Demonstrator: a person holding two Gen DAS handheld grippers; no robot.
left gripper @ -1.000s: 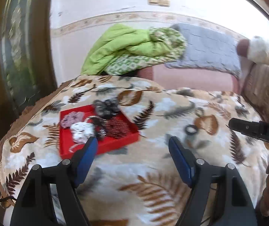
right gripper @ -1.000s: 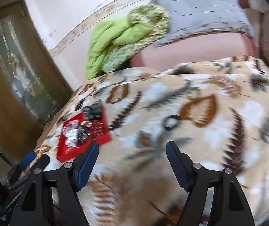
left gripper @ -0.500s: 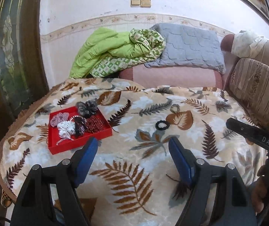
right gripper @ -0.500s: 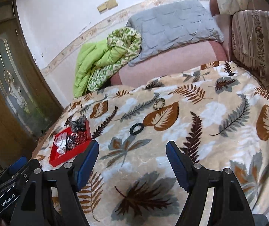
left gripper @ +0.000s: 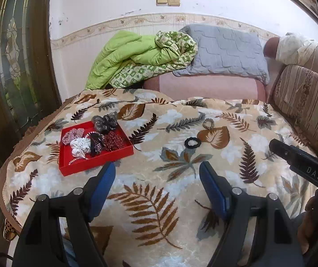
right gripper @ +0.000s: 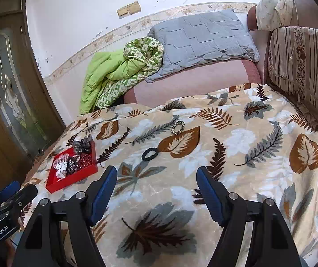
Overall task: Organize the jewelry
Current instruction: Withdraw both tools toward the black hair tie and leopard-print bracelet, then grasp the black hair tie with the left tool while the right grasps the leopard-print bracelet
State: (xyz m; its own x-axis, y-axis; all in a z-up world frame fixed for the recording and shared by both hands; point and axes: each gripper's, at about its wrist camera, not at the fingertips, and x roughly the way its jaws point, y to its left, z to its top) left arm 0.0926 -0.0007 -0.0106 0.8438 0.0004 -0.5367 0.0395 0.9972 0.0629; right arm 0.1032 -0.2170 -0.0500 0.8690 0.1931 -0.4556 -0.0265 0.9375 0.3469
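Observation:
A red tray (left gripper: 96, 168) (right gripper: 70, 182) with several scrunchies lies at the left of the leaf-print blanket; a grey scrunchie (left gripper: 104, 121) rests on its far rim. A black ring scrunchie (left gripper: 192, 142) (right gripper: 149, 154) and a beaded gold ring scrunchie (left gripper: 208, 123) (right gripper: 177, 127) lie loose mid-blanket. My left gripper (left gripper: 157, 173) is open and empty, above the blanket's near part, right of the tray. My right gripper (right gripper: 156, 175) is open and empty, short of the black scrunchie.
The blanket (left gripper: 159, 200) covers a table or bed with a fringed left edge. Behind are a pink sofa (left gripper: 203, 86), a green quilt (left gripper: 136, 60) and a grey pillow (left gripper: 223, 49). A striped cushion (right gripper: 303, 62) stands right, a glazed wooden door (left gripper: 14, 66) left.
Both grippers have pulled back and up from the blanket, so the tray and loose scrunchies look farther away. Both stay open and empty.

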